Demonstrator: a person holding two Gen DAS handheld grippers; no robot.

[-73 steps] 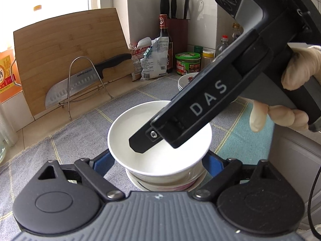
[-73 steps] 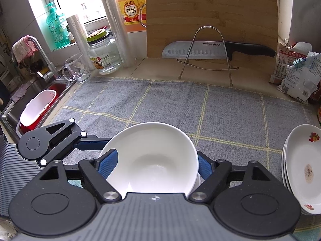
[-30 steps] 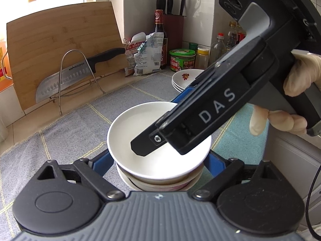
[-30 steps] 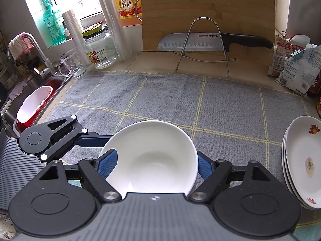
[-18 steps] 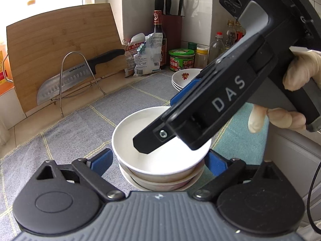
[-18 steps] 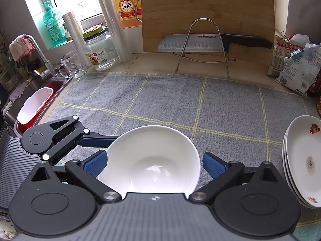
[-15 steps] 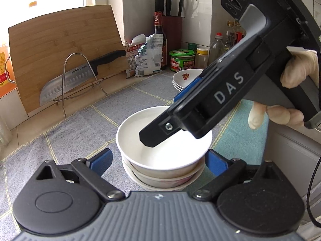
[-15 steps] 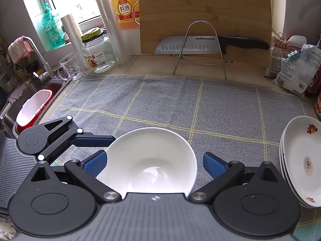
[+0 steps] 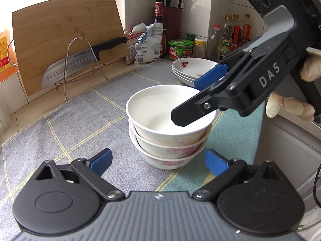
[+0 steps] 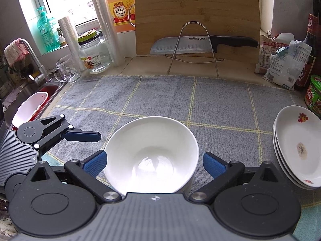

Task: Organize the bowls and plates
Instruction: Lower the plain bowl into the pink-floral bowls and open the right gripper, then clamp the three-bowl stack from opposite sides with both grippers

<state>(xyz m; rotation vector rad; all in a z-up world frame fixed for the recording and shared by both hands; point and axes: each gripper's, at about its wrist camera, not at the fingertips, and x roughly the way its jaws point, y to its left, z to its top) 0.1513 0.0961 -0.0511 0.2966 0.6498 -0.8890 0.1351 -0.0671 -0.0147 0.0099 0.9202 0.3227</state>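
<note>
Writing: "SUPOR" on the knife [image 10: 202,42] blade; "DAS" on the right claw's body; "料酒" on the orange bottle [image 10: 120,6].
Bowls: three nested in a bowl stack [image 9: 170,128] on the grey checked cloth [image 10: 160,98] over the bench.
Plates: plate stack [image 10: 297,146] to the right, apart from the bowls.
Right claw [image 10: 153,162]: jaws just sprung wide, pads clear of the top bowl's rim (a gloved hand [image 9: 291,104] holds it, tilted steeply down).
Left claw [image 9: 158,160]: spread, short of the stack, touching nothing.
</note>
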